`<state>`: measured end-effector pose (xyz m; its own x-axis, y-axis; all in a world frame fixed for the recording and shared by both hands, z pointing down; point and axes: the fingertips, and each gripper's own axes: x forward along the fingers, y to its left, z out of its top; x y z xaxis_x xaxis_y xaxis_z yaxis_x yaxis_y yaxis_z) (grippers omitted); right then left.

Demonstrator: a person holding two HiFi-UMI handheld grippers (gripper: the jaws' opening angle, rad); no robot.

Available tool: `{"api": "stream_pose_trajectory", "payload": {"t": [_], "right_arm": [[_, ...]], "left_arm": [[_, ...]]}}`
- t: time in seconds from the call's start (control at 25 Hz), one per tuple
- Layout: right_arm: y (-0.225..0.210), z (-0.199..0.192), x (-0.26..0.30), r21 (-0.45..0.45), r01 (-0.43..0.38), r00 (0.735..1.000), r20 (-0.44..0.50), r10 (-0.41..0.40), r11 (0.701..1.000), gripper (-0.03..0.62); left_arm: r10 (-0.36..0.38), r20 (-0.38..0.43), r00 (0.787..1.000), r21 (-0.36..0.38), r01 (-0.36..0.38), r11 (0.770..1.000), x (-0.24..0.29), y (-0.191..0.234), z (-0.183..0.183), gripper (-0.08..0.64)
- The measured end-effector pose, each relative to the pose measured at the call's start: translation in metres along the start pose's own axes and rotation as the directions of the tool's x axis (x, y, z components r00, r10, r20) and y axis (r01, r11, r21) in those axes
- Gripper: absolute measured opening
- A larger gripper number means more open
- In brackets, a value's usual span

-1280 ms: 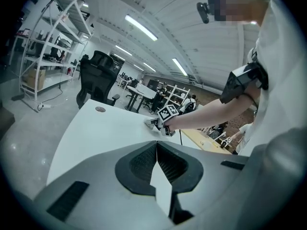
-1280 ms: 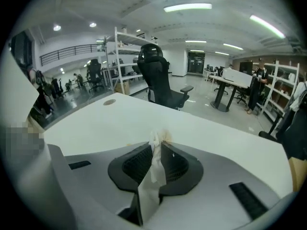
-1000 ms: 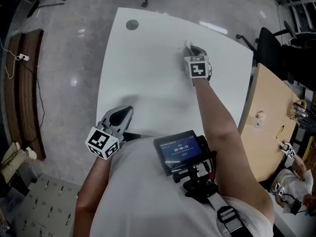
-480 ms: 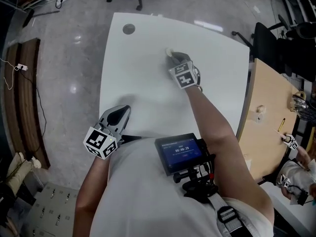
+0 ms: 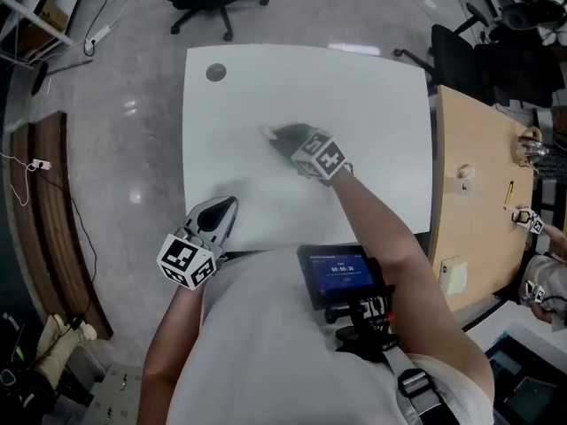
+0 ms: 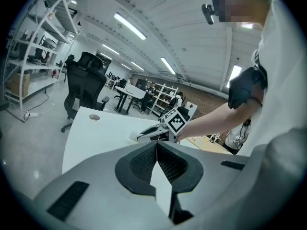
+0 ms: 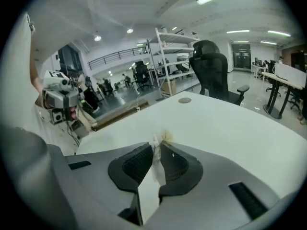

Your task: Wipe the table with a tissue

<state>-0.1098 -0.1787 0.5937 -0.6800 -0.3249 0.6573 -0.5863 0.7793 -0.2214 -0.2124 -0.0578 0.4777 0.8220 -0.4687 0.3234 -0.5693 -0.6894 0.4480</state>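
- Right gripper view: a small crumpled white tissue is pinched between the tightly closed jaws of the right gripper
- Tissue touches the white square-topped table, left of its middle
- Left gripper has its jaws together on nothing, at the table's near edge

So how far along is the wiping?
Done: the tissue is picked up, pinched in the shut right gripper. In hand: that gripper seems to press it on the table, around the middle. Left: hard to judge, as the white top shows no wiped or dirty patches. The left gripper sits shut and empty at the near edge.
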Motion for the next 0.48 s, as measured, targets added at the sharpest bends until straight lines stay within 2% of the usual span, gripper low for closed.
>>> {"api": "stream_pose_trajectory", "payload": {"t": [0.2, 0.36, 0.48], "right_arm": [[0.025, -0.002, -0.045, 0.103, 0.014, 0.996, 0.091, -0.024, 0.995, 0.055], [0.041, -0.018, -0.083, 0.179, 0.068, 0.987, 0.133, -0.093, 0.981, 0.055], [0.043, -0.028, -0.116, 0.239, 0.12, 0.97, 0.177, -0.165, 0.964, 0.055]], "left_arm": [[-0.079, -0.008, 0.997, 0.015, 0.079, 0.997, -0.004, -0.006, -0.001, 0.006], [-0.137, -0.024, 0.99, 0.047, 0.138, 0.989, -0.004, -0.013, -0.001, 0.006], [-0.161, -0.024, 0.987, 0.063, 0.163, 0.985, 0.0, -0.018, -0.001, 0.006]]}}
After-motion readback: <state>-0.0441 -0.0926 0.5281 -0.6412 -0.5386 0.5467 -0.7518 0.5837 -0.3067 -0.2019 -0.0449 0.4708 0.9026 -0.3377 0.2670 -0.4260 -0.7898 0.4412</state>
